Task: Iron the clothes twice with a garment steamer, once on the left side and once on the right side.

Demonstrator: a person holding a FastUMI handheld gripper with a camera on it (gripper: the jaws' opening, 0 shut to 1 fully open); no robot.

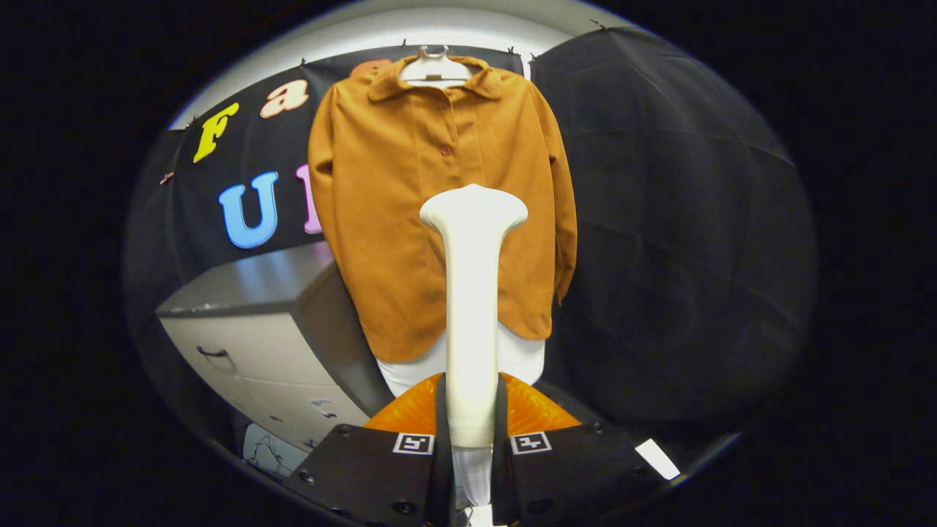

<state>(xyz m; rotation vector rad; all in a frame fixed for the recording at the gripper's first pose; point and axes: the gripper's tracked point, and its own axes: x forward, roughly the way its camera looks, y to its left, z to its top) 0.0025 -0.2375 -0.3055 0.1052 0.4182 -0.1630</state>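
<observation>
Gripper view looks straight along the garment steamer [472,293], whose slim pale handle runs up from between the fingers to a flared head at twelve o'clock. The claw [472,439] is pinched on that handle, one finger pressing each side low on the stem. The steamer looks like rigid, smooth plastic, so it may slip or twist in the grip; a hold low on the straight stem, as now, seems the sensible place, with the head left free.

Beyond the head hangs the shirt [439,205], a mustard button-front on a pale hanger [434,69] against the booth's dark cloth wall. It looks soft and light, likely to swing or crease if pushed hard. Whether the head touches the cloth cannot be told from here.

At eight o'clock from the shirt stands a pale drawer cabinet [271,344]. Something white [527,359] shows under the hem. Square coded markers sit on the fingers; no brand or readable label appears on steamer or shirt.
</observation>
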